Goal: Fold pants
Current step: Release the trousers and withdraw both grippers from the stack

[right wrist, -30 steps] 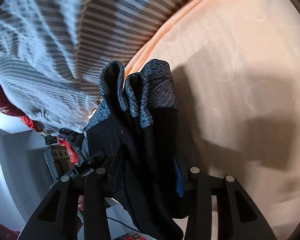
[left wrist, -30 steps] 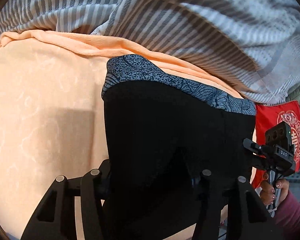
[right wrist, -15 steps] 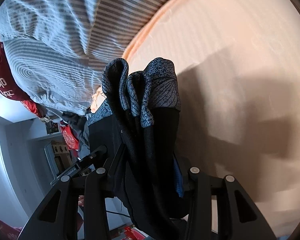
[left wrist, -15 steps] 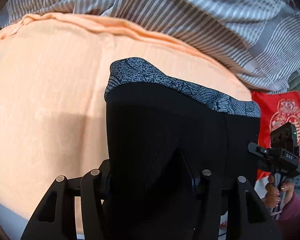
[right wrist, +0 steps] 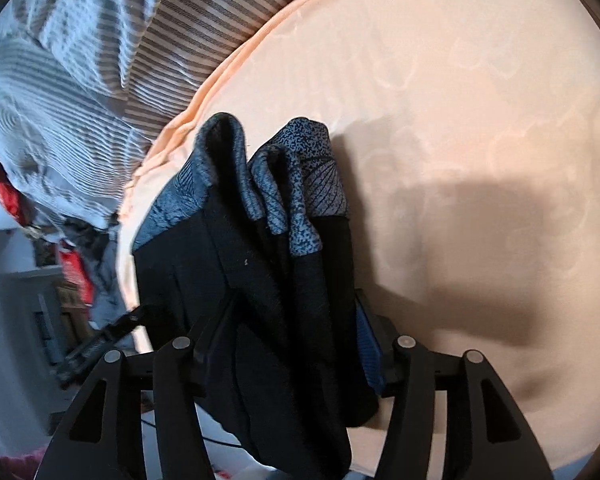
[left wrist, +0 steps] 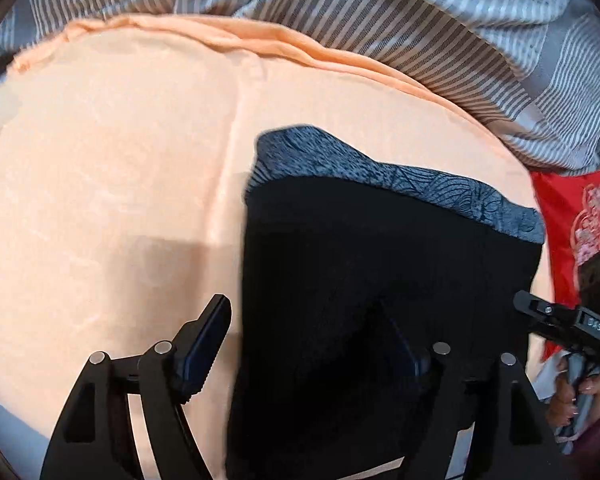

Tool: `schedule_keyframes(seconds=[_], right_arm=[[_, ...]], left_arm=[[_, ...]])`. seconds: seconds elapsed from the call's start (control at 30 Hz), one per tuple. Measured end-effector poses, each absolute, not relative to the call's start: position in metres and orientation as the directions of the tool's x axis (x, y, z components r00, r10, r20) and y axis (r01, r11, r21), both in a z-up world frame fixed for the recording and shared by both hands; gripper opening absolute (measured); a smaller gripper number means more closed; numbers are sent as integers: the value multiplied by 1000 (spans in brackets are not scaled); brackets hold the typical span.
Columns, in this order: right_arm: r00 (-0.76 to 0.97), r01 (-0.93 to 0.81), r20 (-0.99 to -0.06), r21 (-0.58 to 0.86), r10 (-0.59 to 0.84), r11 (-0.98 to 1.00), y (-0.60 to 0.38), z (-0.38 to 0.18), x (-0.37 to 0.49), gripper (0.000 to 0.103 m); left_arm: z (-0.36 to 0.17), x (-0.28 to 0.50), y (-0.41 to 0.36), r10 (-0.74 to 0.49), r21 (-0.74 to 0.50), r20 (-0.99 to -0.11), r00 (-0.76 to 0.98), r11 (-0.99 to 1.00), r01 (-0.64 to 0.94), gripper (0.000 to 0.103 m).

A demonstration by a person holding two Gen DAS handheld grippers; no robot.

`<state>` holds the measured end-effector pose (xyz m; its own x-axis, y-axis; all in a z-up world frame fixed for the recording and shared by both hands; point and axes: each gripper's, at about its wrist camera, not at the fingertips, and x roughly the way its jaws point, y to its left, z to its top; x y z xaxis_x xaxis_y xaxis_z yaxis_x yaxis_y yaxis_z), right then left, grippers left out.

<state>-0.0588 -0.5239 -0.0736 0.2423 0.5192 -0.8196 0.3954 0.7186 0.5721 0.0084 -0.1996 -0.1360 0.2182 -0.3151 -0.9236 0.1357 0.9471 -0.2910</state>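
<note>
Left gripper (left wrist: 312,344) fingers, clamped a second ago, now spread, releasing black stretch-fabric pants (left wrist: 380,280); right gripper (right wrist: 292,320) fingers clench the bunched waistband.

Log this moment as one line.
task: fold pants | left gripper: open, cloth draped over one finger | right gripper: shut on pants | waistband: lifted above peach sheet

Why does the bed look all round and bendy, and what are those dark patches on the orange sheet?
Both views: the fisheye lens bends straight things into curves, with black corners. Left wrist view: a grey shadow falls on the orange sheet left of the black pants, and the striped blanket is smeared with blur. Right wrist view: a big soft shadow lies on the sheet right of the pants, from light coming from the left.
</note>
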Motion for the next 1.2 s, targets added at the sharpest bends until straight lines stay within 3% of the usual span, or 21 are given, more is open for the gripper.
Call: schedule_keyframes(seconds=[0.13, 0.33, 0.63, 0.83, 0.9, 0.93, 1.03, 1.13, 1.2], right_arm=[[218, 386, -902, 430, 373, 816, -515, -59, -60, 68], [189, 402, -949, 311, 254, 861, -502, -40, -72, 69], [176, 446, -964, 260, 200, 857, -486, -10, -100, 71], [169, 451, -970, 231, 172, 862, -470, 10, -119, 79], [164, 439, -974, 213, 156, 873, -461, 18, -123, 81], [161, 431, -976, 203, 146, 879, -455, 23, -124, 81], [171, 409, -977, 190, 130, 892, -441, 34, -125, 86], [186, 393, -976, 176, 110, 903, -432, 49, -128, 102], [187, 380, -977, 170, 105, 909, -424, 56, -127, 103]], left_arm=[[-128, 3, -187, -239, -213, -936, 258, 969, 124, 81], [-131, -5, -179, -175, -160, -947, 268, 984, 79, 81], [-111, -21, -186, -97, -63, -958, 269, 989, 134, 81], [-88, -50, -187, -92, -50, -965, 248, 984, 172, 81], [-82, -58, -190, -91, -47, -967, 236, 982, 185, 90], [-80, -62, -191, -91, -46, -969, 229, 980, 191, 103], [-70, -73, -197, -108, -57, -968, 229, 975, 217, 103], [-63, -79, -202, -114, -62, -970, 214, 970, 236, 103], [-57, -83, -206, -110, -54, -972, 209, 966, 255, 103]])
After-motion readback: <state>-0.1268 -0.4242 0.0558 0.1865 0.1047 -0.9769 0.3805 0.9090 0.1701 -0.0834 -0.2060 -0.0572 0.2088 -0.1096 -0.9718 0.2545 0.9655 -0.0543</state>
